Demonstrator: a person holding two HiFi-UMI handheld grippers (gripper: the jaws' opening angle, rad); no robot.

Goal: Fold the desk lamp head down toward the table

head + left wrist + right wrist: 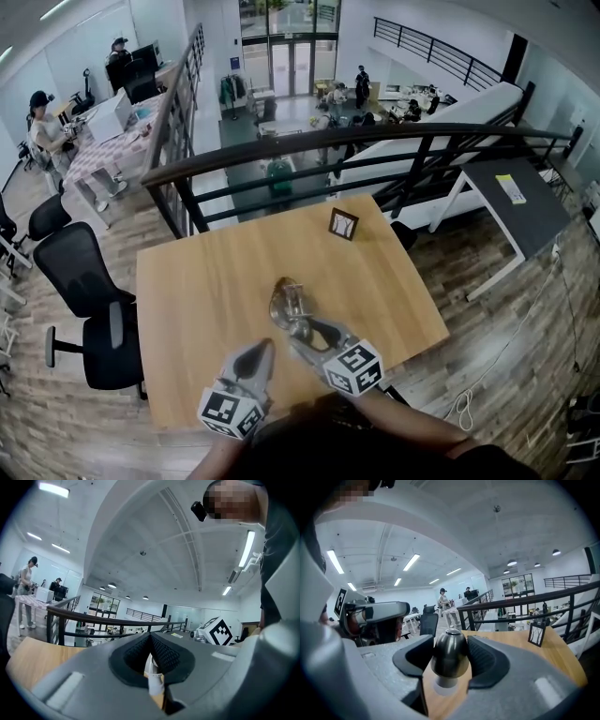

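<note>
The desk lamp (285,300) is a small dark metal piece lying low near the middle of the wooden table (202,281). My right gripper (300,325) reaches over it from the near side. In the right gripper view the rounded dark lamp head (449,654) sits between the two black pads (487,660), on a pale stub. The jaws stand wide on either side of it and I see no squeeze. My left gripper (265,346) rests just left of the lamp with its fingers together, and the left gripper view shows the pads (164,656) meeting at the tip. A white sliver of unclear origin shows below them.
A small framed picture (343,224) stands at the table's far edge. Behind it runs a dark railing (356,150) over a drop to a lower floor. Black office chairs (89,300) stand left of the table, and a grey table (516,202) stands to the right.
</note>
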